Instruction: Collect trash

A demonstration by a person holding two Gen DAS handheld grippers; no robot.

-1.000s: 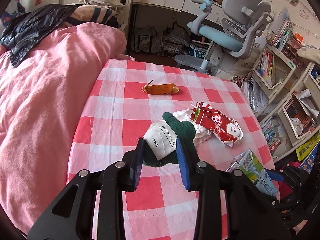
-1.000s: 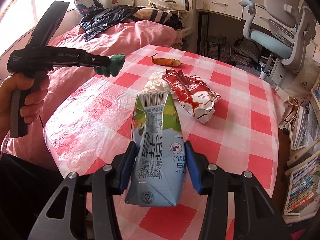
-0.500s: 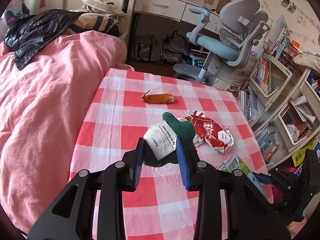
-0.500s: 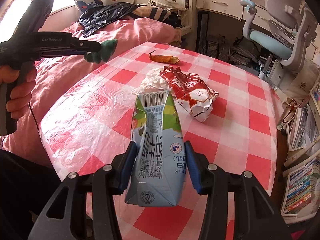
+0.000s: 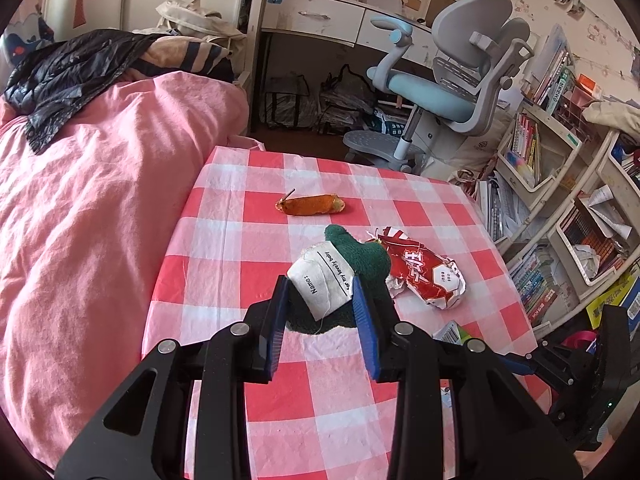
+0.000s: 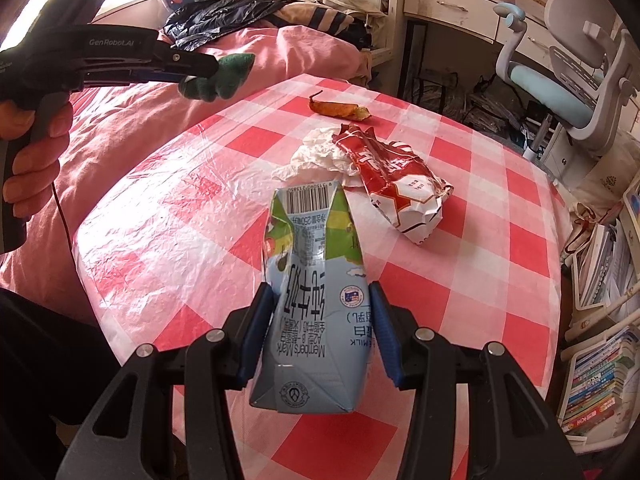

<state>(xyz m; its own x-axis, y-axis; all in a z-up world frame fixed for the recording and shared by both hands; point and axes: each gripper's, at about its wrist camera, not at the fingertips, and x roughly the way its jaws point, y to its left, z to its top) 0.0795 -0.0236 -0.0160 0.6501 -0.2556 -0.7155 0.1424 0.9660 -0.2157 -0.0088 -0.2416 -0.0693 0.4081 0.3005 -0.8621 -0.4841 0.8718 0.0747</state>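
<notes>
My left gripper [image 5: 320,300] is shut on a dark green plush toy [image 5: 360,258] with a white name tag, held in the air above the table. From the right wrist view the same toy [image 6: 218,76] hangs over the table's left edge, with a hand on the left gripper's handle. My right gripper [image 6: 320,312] is shut on a crushed blue milk carton [image 6: 316,292], lifted over the near side of the red-and-white checked table [image 6: 500,240]. On the cloth lie a red snack wrapper [image 6: 396,176], a crumpled white tissue [image 6: 316,156] and an orange peel [image 6: 338,108].
A bed with a pink quilt [image 5: 80,208] borders the table on the left. Beyond the table stand a grey-and-blue desk chair [image 5: 448,92] and a white desk [image 5: 332,16]. Bookshelves [image 5: 580,240] crowd the right side.
The left gripper has lifted slightly with the toy and its view tilted up, so the table looks farther off. The right gripper has kept the carton still.
</notes>
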